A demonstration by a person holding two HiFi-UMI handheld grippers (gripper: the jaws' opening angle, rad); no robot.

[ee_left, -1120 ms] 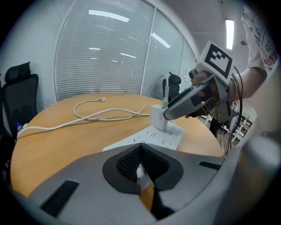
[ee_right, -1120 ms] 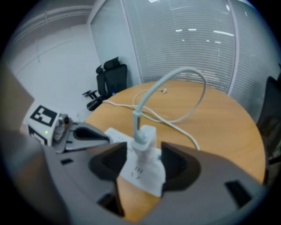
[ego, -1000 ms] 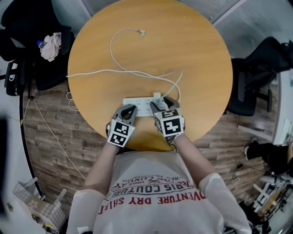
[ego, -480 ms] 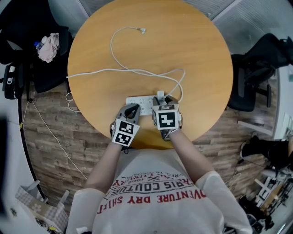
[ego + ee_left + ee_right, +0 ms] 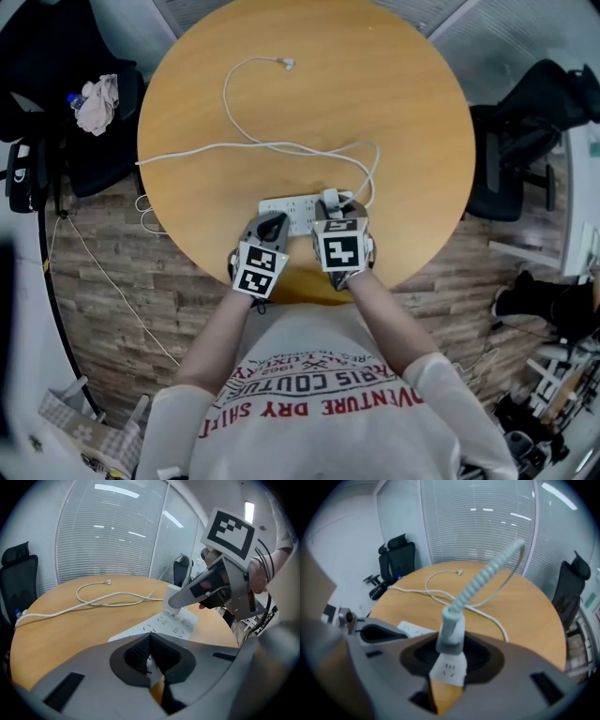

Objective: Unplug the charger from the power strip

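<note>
Power strip (image 5: pixel 292 214) lies on the surface (image 5: pixel 394 94) at its near edge, just ahead of the person (image 5: pixel 319 403). Charger (image 5: pixel 327 199) stands in the strip's right end. Cable (image 5: pixel 202 148) bends round behind the charger, runs left across mid-surface and drops off the left edge. Second cable (image 5: pixel 228 94) loops to the far side, its end loose there. Chair (image 5: pixel 47 56) is left of the surface, second chair (image 5: pixel 525 122) right.

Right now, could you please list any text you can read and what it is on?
"VENTURE DRY SHIRT": shirt, red, upside down.
"RIS COUTU": same shirt, ends cut off.
Smaller shirt print: blurred.
The power strip: nothing readable.
Cubes on left gripper and right gripper: patterns, no words.
</note>
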